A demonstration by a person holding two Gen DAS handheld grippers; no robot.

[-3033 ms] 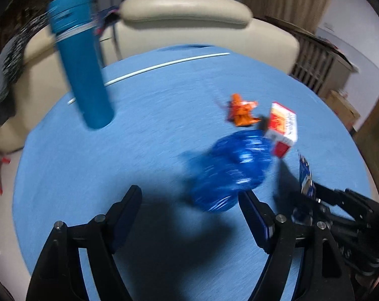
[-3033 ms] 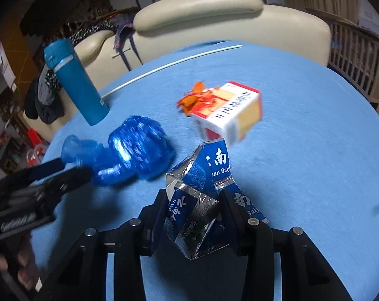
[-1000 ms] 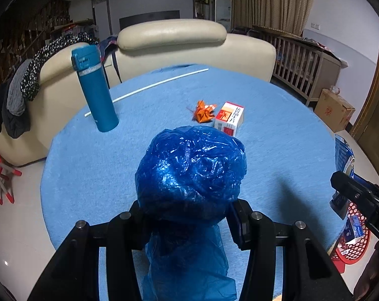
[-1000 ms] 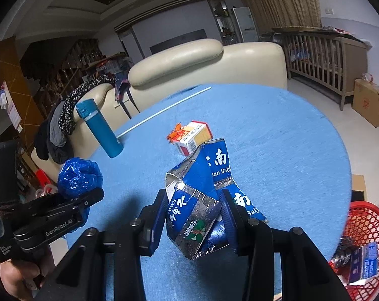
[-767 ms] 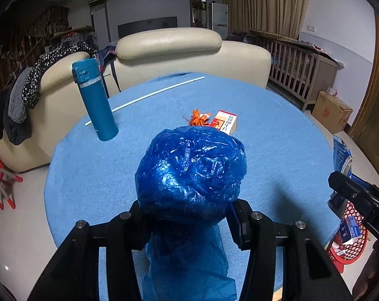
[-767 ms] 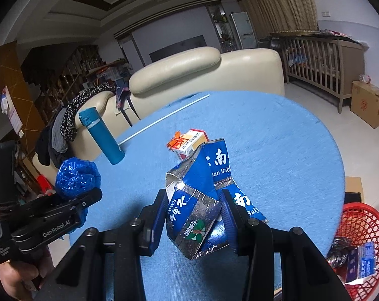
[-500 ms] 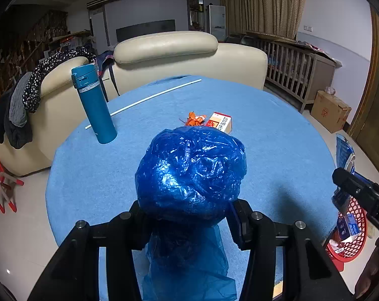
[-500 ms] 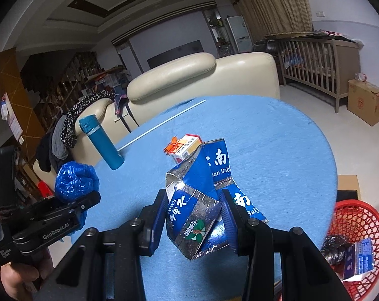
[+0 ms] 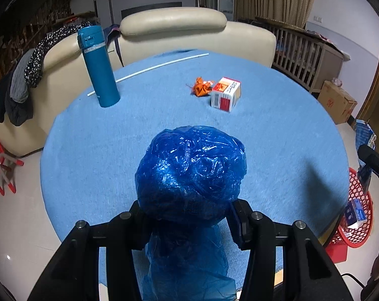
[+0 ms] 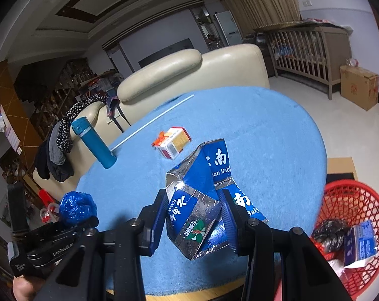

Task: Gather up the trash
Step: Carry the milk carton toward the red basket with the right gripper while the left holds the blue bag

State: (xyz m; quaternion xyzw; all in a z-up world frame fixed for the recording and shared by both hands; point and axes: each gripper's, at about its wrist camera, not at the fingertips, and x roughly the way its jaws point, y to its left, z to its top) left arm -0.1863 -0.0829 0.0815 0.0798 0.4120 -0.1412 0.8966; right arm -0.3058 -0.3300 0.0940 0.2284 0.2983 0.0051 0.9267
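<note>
Holding: left gripper (image 9: 189, 215) clamps crumpled blue plastic bag (image 9: 192, 173); right gripper (image 10: 193, 215) clamps flattened blue foil carton (image 10: 199, 200) beside red basket (image 10: 352, 195).

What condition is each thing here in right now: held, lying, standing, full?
Left gripper: shut on blue plastic bag.
Right gripper: shut on torn blue carton.
Teal flask: upright, lid closed.
Small red-and-white box: lying on table.
Orange wrapper: crumpled beside the box.
Red basket: on floor, holding some trash.
</note>
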